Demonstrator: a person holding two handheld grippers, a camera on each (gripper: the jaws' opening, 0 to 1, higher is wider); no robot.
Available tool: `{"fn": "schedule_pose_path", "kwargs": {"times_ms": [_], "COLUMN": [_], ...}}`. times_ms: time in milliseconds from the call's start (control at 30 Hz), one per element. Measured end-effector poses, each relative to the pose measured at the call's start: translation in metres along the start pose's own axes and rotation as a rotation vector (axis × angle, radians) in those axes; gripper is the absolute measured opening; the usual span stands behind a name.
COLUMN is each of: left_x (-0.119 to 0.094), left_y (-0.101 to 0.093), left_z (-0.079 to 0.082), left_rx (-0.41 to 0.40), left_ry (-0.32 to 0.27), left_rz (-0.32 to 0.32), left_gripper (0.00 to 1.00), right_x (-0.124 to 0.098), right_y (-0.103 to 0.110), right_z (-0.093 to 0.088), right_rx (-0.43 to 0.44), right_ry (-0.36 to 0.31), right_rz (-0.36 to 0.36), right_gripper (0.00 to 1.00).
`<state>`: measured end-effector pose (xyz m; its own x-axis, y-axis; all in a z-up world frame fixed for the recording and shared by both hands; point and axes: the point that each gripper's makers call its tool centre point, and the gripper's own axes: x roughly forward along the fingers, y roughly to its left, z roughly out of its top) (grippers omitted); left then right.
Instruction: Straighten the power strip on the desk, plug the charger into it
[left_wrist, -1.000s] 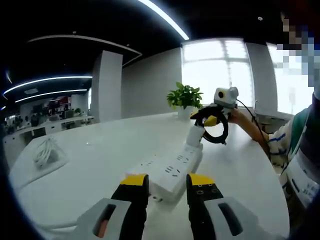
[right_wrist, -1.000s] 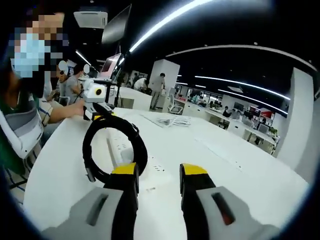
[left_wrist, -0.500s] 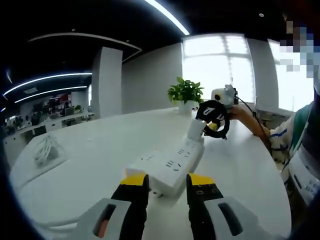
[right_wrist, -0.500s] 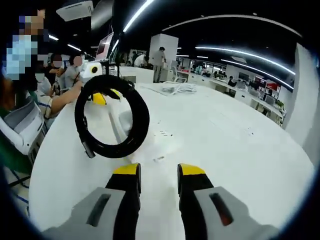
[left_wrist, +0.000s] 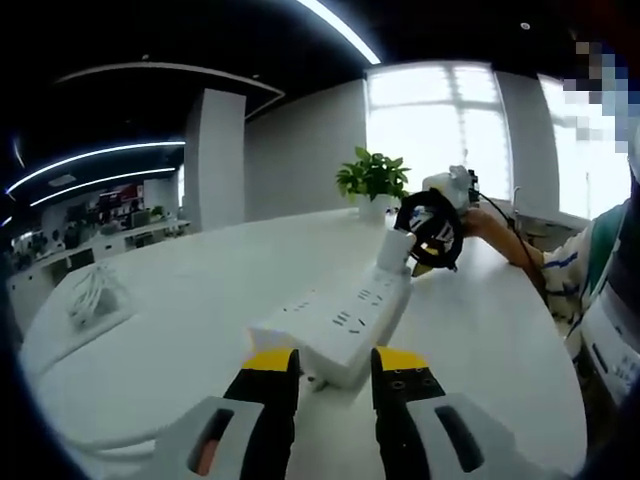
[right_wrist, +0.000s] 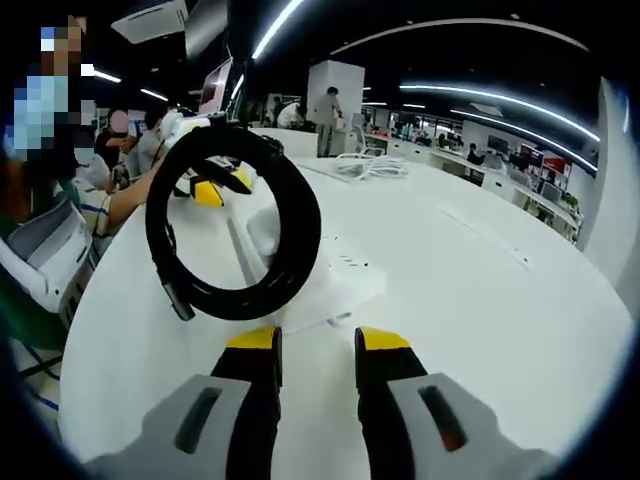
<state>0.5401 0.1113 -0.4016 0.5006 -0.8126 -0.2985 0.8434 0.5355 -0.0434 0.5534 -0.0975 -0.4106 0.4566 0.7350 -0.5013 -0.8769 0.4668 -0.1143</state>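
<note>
A: Where's the power strip (left_wrist: 340, 325)?

B: Lying on the white bench (left_wrist: 180, 330), running away from the left tongs (left_wrist: 333, 362). Its near end sits just past the yellow tips, which stand spread with nothing between them.

A: And the charger (left_wrist: 396, 251)?

B: A white block standing at the strip's far end. Whether its prongs are seated is hidden. Its black coiled cable (left_wrist: 430, 229) hangs beside it.

A: The right tongs (right_wrist: 315, 342)?

B: Spread too, holding nothing. In the right gripper view the cable coil (right_wrist: 235, 235) is close in front and covers much of the strip (right_wrist: 335, 280) behind it.

A: Anything else?

B: A potted plant (left_wrist: 372, 187) at the far edge and a white cord bundle (left_wrist: 92, 296), too blurred to identify further.
</note>
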Motion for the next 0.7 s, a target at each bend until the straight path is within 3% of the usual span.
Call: {"fn": "schedule_pose_path", "kwargs": {"times_ms": [700], "left_x": [0.0033], "left_y": [-0.0042], "left_z": [-0.0081], "left_rx": [0.011], "left_ry": [0.037], "left_rz": [-0.02], "left_gripper": [0.27], "right_x": [0.0095], "right_y": [0.0067], "right_z": [0.0032], "right_rx": [0.028], "right_ry": [-0.027], "right_rz": [0.026], "right_gripper": [0.27]}}
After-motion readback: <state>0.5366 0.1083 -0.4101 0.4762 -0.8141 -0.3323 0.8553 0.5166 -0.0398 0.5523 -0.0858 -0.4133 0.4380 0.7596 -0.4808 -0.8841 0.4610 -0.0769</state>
